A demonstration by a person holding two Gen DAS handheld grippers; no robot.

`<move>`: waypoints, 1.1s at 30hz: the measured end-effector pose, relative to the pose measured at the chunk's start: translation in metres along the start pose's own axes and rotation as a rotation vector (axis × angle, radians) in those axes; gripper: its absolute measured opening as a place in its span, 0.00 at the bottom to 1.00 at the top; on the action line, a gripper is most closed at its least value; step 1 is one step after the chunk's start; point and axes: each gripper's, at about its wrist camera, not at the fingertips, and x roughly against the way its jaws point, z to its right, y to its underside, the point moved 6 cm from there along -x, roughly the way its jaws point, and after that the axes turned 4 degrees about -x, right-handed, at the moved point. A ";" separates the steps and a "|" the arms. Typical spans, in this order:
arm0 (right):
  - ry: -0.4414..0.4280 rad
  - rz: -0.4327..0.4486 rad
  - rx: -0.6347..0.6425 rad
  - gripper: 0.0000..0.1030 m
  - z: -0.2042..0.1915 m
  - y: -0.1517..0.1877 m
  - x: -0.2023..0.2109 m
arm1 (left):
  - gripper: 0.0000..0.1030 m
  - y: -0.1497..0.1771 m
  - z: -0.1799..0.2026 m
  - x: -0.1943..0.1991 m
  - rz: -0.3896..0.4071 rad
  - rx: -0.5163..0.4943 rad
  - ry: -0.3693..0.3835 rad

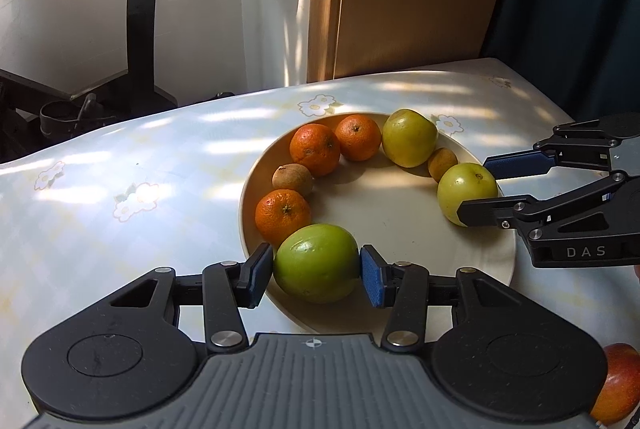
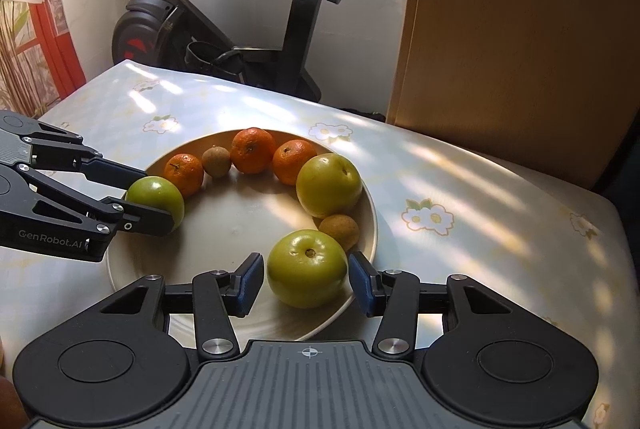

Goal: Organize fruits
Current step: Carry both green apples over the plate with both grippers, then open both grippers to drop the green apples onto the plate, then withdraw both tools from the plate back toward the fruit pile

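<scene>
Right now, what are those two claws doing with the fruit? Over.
Left claw shut on green fruit, on plate. Right claw straddling yellow-green fruit, contact unclear. Tight neighbours: orange by left, small brown fruit by right.

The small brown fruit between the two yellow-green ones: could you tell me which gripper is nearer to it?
Right. The right gripper straddles the yellow-green fruit touching that small brown fruit; the left gripper is across the plate.

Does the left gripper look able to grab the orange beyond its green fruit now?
Probably not yet. The green fruit fills the gap between the jaws of the left gripper, and the orange sits right behind it, seemingly touching. It would likely need to back off and come from above.
</scene>
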 end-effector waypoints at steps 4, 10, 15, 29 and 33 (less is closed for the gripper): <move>-0.004 0.010 -0.001 0.43 -0.001 -0.001 0.007 | 0.49 0.000 -0.002 0.006 0.011 0.010 0.004; -0.008 0.032 -0.002 0.43 -0.006 -0.001 0.024 | 0.49 0.000 -0.004 0.018 0.029 0.021 -0.001; -0.008 0.060 -0.040 0.43 -0.008 0.002 0.040 | 0.50 0.004 -0.006 0.034 0.030 0.047 -0.015; 0.001 0.126 -0.168 0.43 -0.024 0.029 0.077 | 0.50 0.025 -0.024 0.096 0.049 0.149 -0.129; -0.009 0.143 -0.196 0.43 -0.032 0.034 0.087 | 0.57 0.029 -0.024 0.112 0.071 0.148 -0.154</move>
